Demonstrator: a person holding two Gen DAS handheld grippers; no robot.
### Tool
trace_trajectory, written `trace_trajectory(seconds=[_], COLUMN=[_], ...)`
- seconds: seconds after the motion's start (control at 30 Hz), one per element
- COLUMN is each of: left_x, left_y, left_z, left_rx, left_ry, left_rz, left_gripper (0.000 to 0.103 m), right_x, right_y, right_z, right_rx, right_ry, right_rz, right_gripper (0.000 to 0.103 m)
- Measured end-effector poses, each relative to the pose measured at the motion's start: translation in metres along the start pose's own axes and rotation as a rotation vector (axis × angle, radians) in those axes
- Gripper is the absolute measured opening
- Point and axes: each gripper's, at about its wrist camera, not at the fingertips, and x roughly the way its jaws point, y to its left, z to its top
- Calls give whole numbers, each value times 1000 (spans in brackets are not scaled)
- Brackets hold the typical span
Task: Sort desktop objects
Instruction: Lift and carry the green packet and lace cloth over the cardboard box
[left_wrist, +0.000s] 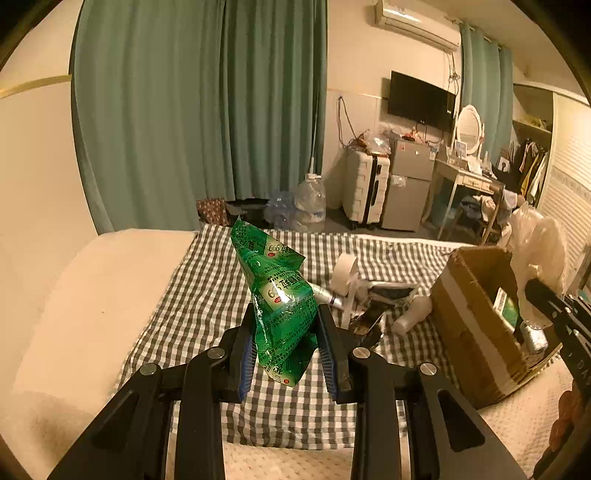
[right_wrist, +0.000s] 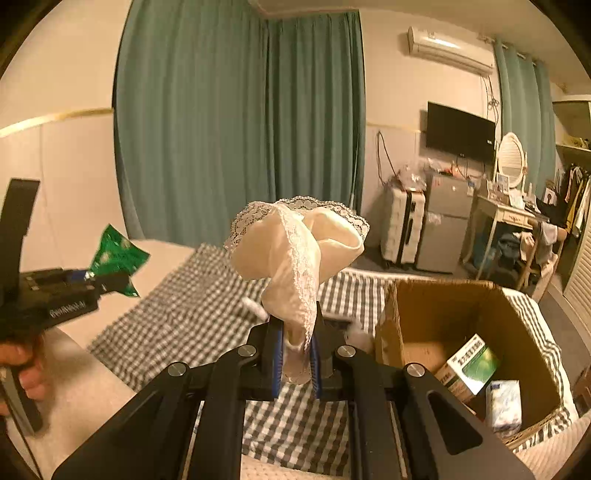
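Between the blue-padded fingers of the left gripper (left_wrist: 286, 347), clamped upright above the bed: a crinkled green foil sachet strip with white print (left_wrist: 275, 291), pinched about its lower half, top flopping free; light, slippery, noisy film, likely to slide if squeezed only at an edge, so better held across a sealed seam. Between the closed fingers of the right gripper (right_wrist: 298, 354), lifted clear of the bedding: a cream fabric piece with white lace trim (right_wrist: 295, 251), bunched at the pinch and blooming loose above; soft, weightless, prone to snag by the lace, best held at the gathered middle as now. Just right of that, on the bed: an open brown cardboard box (right_wrist: 509, 310) already holding a green-and-white carton (right_wrist: 469, 365) and a pale blue-white packet (right_wrist: 502, 404); probably the destination for both loads. Further out, on the grey-and-white checked cloth (left_wrist: 207, 295): a white tape roll (left_wrist: 343, 273), a silver tube (left_wrist: 325, 295) and a small white bottle (left_wrist: 410, 317), not yet sorted. Beyond, teal curtains (left_wrist: 199, 110) and a wall television (left_wrist: 419, 99).
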Motion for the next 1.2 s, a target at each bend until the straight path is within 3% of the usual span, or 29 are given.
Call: trace_trajectory(seconds=[0.3,0.47,0.93,1.2], left_x=[-25,-35,-33,-19], left_y=[-43,-77,-188,-236], left_z=[23,37,56,53], left_rx=[43,82,220,281], left_ry=[-63,-92,-135,-135], left_rz=[-46,-99,-280,-352], left_gripper=[30,30,30,30], right_x=[-41,-57,-84,-82], right_y=[-34,-48,-126,-156], right_z=[17,25,23,15], right_rx=[15,-25,67,121], right_ry=[-84,-115,-105,-77], right_rz=[0,-63,-191,-208], right_gripper=[11,11,11,11])
